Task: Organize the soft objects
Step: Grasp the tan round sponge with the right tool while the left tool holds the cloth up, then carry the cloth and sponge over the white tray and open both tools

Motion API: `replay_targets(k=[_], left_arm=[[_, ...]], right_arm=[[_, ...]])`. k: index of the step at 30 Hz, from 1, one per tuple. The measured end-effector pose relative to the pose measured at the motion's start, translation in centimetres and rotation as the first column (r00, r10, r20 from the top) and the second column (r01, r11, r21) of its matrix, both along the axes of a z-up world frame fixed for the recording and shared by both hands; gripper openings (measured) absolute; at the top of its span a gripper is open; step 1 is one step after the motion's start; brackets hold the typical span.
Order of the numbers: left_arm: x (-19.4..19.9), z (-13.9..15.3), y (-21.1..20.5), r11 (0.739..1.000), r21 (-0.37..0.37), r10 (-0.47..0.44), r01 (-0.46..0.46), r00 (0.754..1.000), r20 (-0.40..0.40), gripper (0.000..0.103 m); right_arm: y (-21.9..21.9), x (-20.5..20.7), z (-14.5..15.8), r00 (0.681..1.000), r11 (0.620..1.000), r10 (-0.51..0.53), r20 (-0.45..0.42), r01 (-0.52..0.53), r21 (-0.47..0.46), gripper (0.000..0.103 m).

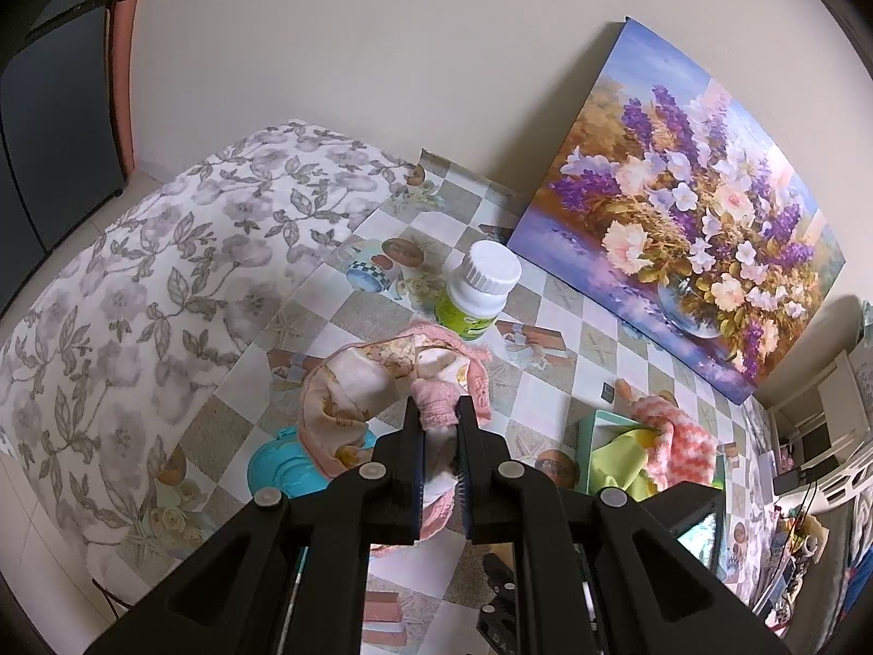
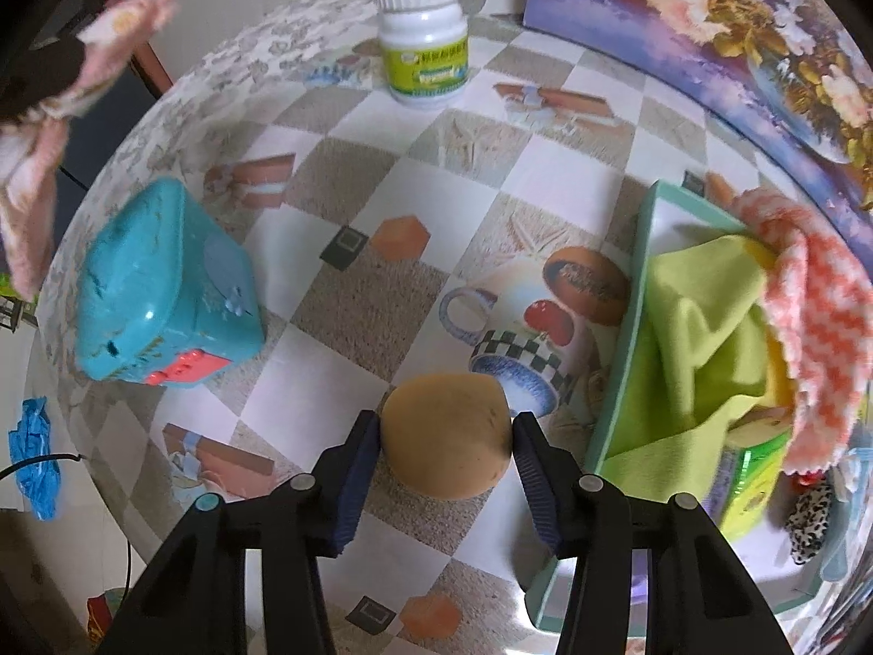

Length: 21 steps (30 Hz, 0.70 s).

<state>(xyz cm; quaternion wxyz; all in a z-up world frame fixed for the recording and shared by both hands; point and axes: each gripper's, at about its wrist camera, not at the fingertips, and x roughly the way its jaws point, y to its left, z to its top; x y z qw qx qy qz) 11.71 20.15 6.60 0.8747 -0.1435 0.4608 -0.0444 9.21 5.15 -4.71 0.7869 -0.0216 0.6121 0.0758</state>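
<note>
Both your grippers are loaded: left gripper [image 1: 441, 416] pinches the pink cloth [image 1: 382, 382] aloft; right gripper [image 2: 446, 428] seemingly squeezes the tan sponge [image 2: 447, 436] beside the box [image 2: 627, 360].

One white plastic bottle with green label [image 2: 423, 41] at the far end of the checkered tablecloth [image 2: 349, 300]. One teal plastic toy case [image 2: 158, 295]. One tan round sponge ball [image 2: 447, 434]. One mint-green open box [image 2: 635, 338], three cloths in it (lime, orange-white, yellow). One pink frilly fabric piece [image 1: 404, 382].
</note>
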Motion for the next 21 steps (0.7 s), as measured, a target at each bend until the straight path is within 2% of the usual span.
replay_targets(k=[10, 21], left_arm=[[-0.4, 0.7, -1.4, 0.999, 0.019, -0.034, 0.033, 0.999, 0.021, 0.01], [-1.2, 1.9, -5.3, 0.991, 0.06, -0.122, 0.119, 0.991, 0.048, 0.01]], right_arm=[[-1.7, -0.9, 3.1, 0.997, 0.999, -0.04, 0.065, 0.041, -0.003, 0.053], [-5.6, -1.7, 4.8, 0.987, 0.992, -0.127, 0.099, 0.125, 0.021, 0.053]])
